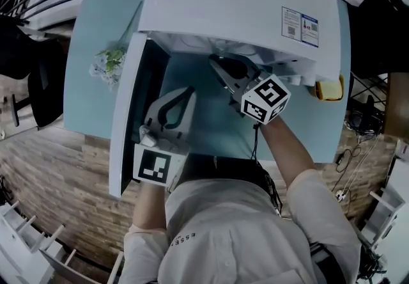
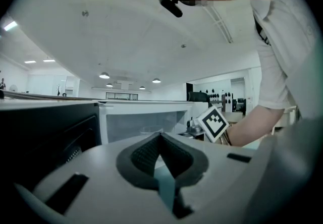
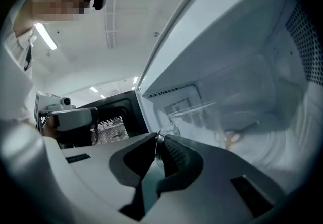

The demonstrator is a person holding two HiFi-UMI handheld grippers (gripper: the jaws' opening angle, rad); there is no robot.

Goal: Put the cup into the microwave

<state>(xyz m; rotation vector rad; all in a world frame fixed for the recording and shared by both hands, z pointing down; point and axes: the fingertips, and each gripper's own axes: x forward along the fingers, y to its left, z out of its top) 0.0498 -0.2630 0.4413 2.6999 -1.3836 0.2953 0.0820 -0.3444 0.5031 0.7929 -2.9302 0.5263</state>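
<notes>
A clear glass cup (image 3: 198, 115) hangs just inside the white microwave (image 1: 236, 1), whose door (image 1: 128, 110) stands swung open to the left. My right gripper (image 3: 159, 141) is shut on the cup's near edge, and the cup's body leans into the cavity above the turntable (image 3: 282, 142). In the head view the right gripper (image 1: 218, 63) reaches under the microwave's top, which hides the cup. My left gripper (image 1: 189, 91) is level in front of the opening, beside the door. Its jaws (image 2: 160, 138) are shut with nothing between them.
The microwave stands on a pale teal table (image 1: 211, 132). A small bunch of flowers (image 1: 108, 62) lies left of the open door, and a yellow object (image 1: 329, 89) sits at the microwave's right corner. The dark inner side of the door (image 2: 45, 132) is close on my left.
</notes>
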